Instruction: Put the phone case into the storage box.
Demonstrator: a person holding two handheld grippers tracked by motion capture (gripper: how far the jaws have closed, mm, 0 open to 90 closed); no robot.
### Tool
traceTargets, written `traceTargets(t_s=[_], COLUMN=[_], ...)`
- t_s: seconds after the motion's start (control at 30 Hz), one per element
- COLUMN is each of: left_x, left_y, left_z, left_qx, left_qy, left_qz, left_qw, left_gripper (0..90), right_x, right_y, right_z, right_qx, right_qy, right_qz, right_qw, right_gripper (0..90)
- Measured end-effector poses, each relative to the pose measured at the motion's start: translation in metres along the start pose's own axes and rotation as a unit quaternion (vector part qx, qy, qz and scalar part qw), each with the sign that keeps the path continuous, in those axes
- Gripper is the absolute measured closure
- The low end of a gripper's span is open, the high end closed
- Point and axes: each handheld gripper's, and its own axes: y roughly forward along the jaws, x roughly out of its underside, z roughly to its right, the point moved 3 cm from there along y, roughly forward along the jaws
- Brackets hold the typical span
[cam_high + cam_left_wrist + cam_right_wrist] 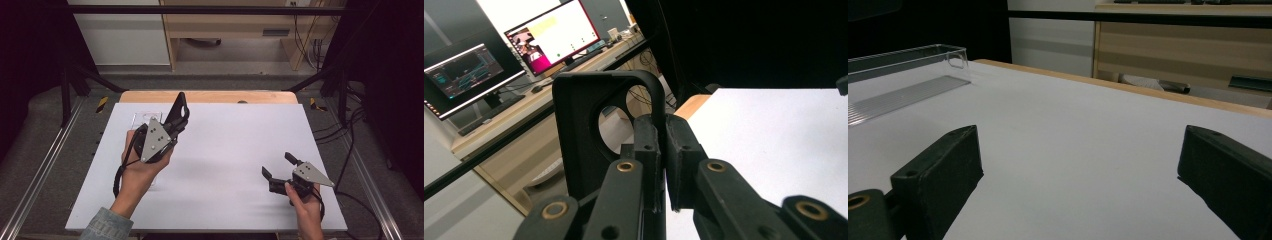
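A black phone case point(179, 107) with a round camera cut-out stands tilted above the back left of the white table point(230, 150). My left gripper point(175, 128) is shut on its edge. In the left gripper view the two pads clamp the case point(579, 125) rim at my left gripper point(664, 137). My right gripper point(277, 165) rests low at the front right of the table, open, with nothing between its fingers. The right gripper view shows bare white tabletop between the wide-apart pads of my right gripper point(1078, 165).
A clear plastic tray point(145, 118) lies on the table's back left, partly behind the left hand; the right gripper view has this tray point(908, 55) at its far left. A wooden edge point(210, 96) borders the table's far side. Metal rails run along both sides.
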Motion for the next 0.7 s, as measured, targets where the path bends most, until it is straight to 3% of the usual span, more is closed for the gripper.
traceTargets(t_s=[0.47, 0.7], left_x=[0.0016, 0.0048], left_y=[-0.0052, -0.0066], left_z=[-0.0053, -0.0098], left_qx=[-0.012, -0.017], left_qy=[-0.01, -0.024], left_qz=[0.003, 0.002], left_qw=[0.9999, 0.9996], left_gripper=[84.5, 84.5], right_x=[0.0001, -0.0003], right_y=[0.0002, -0.0002], right_z=[-0.0004, -0.0001], right_qx=[0.0, 0.002], right_qy=[-0.002, -0.001], right_qz=[0.0, 0.002], right_qw=[1.0, 1.0], right_gripper=[4.3, 4.6])
